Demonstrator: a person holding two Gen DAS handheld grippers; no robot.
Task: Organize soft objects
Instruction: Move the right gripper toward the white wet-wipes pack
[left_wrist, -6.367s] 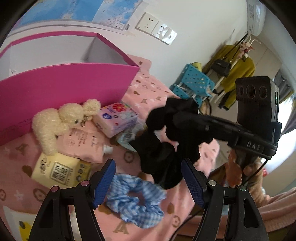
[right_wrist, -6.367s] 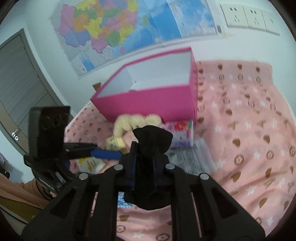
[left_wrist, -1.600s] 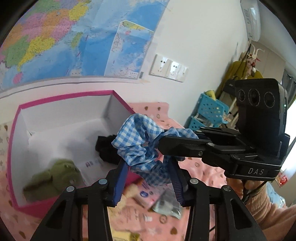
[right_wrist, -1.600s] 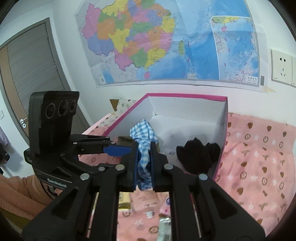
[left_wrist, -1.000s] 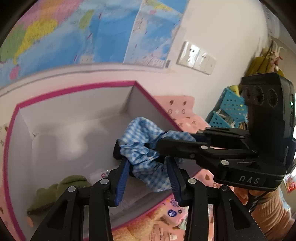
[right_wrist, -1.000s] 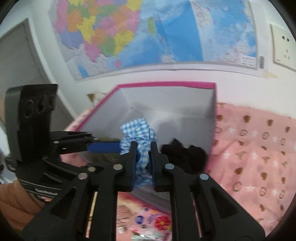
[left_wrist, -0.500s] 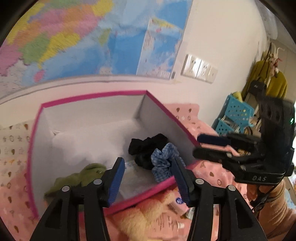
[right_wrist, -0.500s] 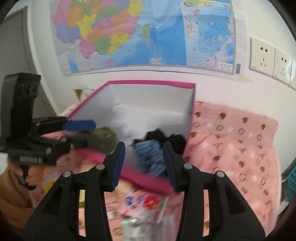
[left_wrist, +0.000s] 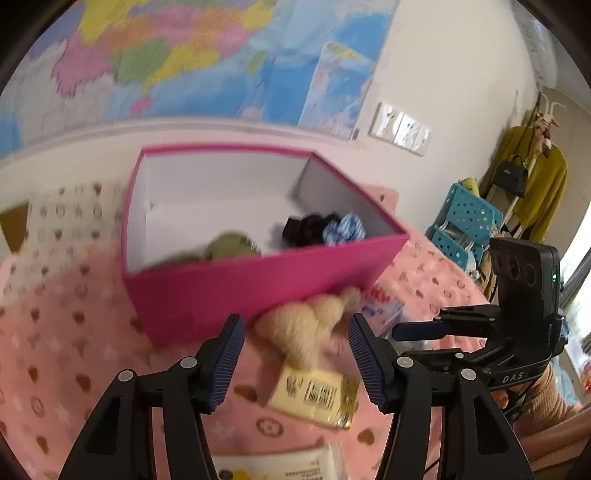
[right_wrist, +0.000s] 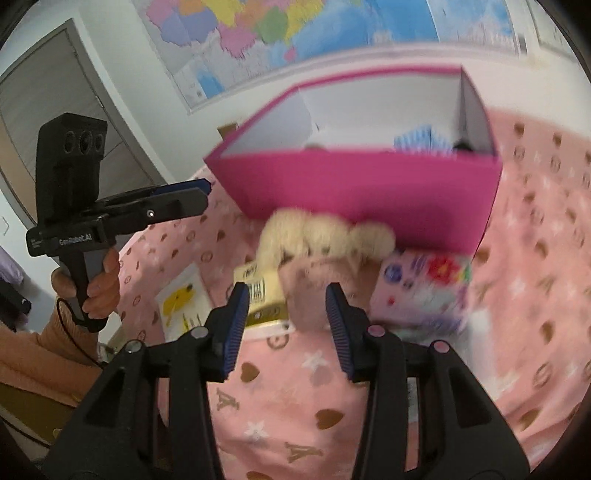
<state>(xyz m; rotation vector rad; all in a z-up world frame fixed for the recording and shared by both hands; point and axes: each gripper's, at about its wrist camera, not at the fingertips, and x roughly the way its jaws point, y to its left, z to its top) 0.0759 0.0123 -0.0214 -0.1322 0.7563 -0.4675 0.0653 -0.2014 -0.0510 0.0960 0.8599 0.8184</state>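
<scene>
We hold both tools empty above the pink patterned blanket (right_wrist: 280, 417). The left gripper (left_wrist: 295, 354) has its jaws spread wide, and the right gripper (right_wrist: 282, 317) is likewise parted with nothing between its blue ribbed pads (right_wrist: 236, 317).

The next soft object, a cream fluffy plush toy (right_wrist: 321, 236), lies on the blanket against the front wall of the open magenta cardboard box (right_wrist: 354, 192). It rests partly on a pale pink soft pouch (right_wrist: 317, 284), beside a yellow printed packet (left_wrist: 314, 395) and a flowered tissue pack (right_wrist: 424, 291). Inside the box we see a blue checked fabric scrunchie (left_wrist: 343, 230) touching a black fabric scrunchie (left_wrist: 306, 229), with a green plush toy (left_wrist: 225, 249) well apart from them.

We judge the cream toy light, compressible and non-slippery; it cannot break. Grip it across the thick middle of the body, not a limb or loose pile, since fur alone may slide out. Both views are motion-blurred, so its exact outline is uncertain.
</scene>
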